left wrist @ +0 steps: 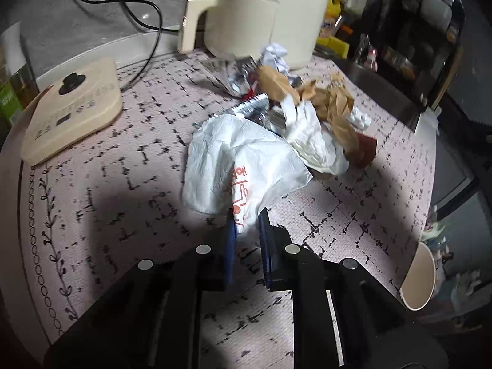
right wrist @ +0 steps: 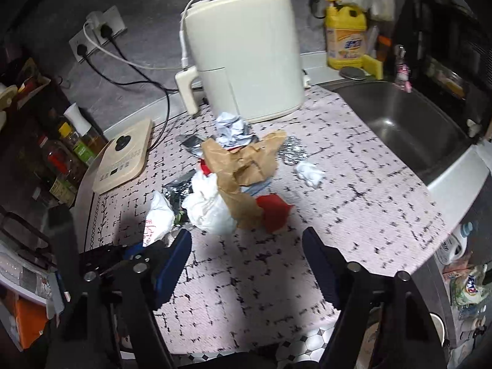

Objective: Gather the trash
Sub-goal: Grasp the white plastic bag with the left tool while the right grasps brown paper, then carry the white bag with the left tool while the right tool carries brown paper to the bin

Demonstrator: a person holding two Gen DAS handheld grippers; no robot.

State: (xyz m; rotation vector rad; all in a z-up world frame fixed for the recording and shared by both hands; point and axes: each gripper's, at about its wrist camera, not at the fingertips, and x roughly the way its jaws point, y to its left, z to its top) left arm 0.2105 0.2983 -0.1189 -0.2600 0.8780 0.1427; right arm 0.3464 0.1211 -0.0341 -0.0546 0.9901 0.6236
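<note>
The left gripper (left wrist: 247, 226) jaws are clamping the white printed wrapper (left wrist: 243, 166) at lower centre, judged for lifting; the right gripper (right wrist: 246, 252) jaws are standing apart, facing the trash pile (right wrist: 243, 166) mid-frame on the worktop (right wrist: 353, 215).

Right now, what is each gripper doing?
Left gripper: shut on the white wrapper.
Right gripper: open, holding nothing.

Cream air fryer (right wrist: 246, 58), induction cooker (right wrist: 124, 160), steel sink (right wrist: 396, 123), detergent bottle (right wrist: 346, 35).
</note>
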